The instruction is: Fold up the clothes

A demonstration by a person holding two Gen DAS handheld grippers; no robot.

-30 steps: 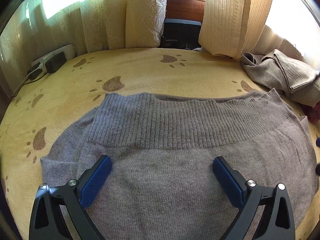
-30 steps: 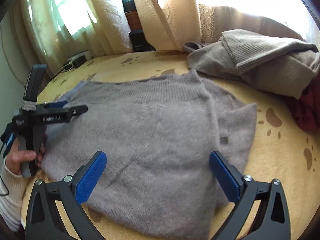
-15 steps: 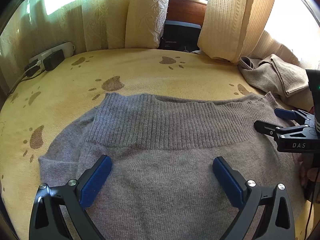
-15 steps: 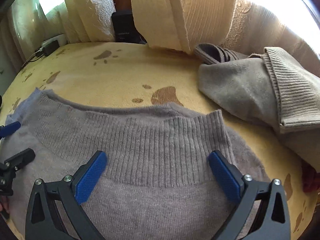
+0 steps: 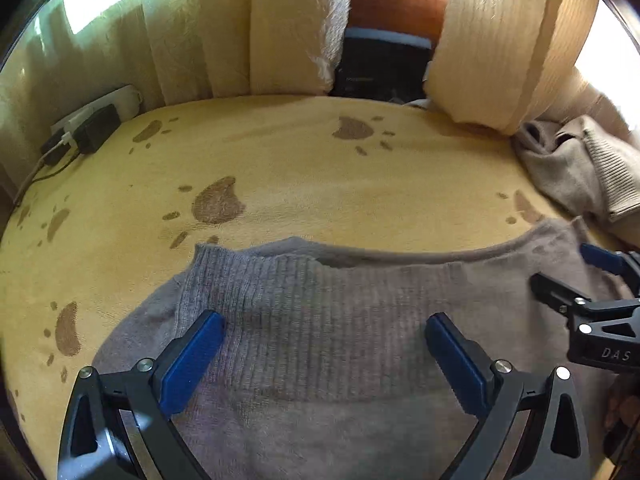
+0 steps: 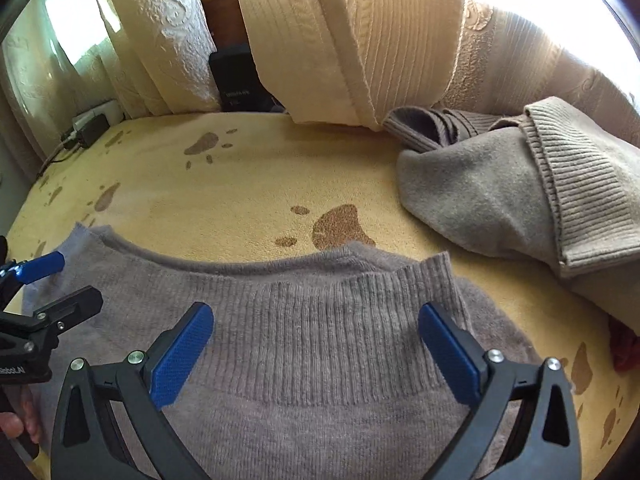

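A grey knit sweater [image 5: 328, 320] lies flat on the yellow paw-print blanket [image 5: 280, 168], its ribbed band at the far edge. My left gripper [image 5: 324, 344] is open just above the left half of that band. Over the right half of the same ribbed band [image 6: 336, 320], my right gripper [image 6: 316, 340] is open too. Nothing sits between either pair of blue pads. Each gripper appears at the edge of the other's view: the right gripper [image 5: 560, 276] in the left wrist view, the left gripper [image 6: 60, 280] in the right wrist view.
A crumpled beige-grey sweater [image 6: 520, 188] lies at the back right, a bit of red cloth [image 6: 624, 344] near it. Cream curtains [image 6: 344, 40] hang behind the blanket. A power strip with plugs [image 5: 88, 124] sits at the back left. A dark box [image 5: 384, 64] stands between the curtains.
Both grippers moved forward along the sweater toward its ribbed band, both still open. The right gripper swung in from the sweater's side a second ago.
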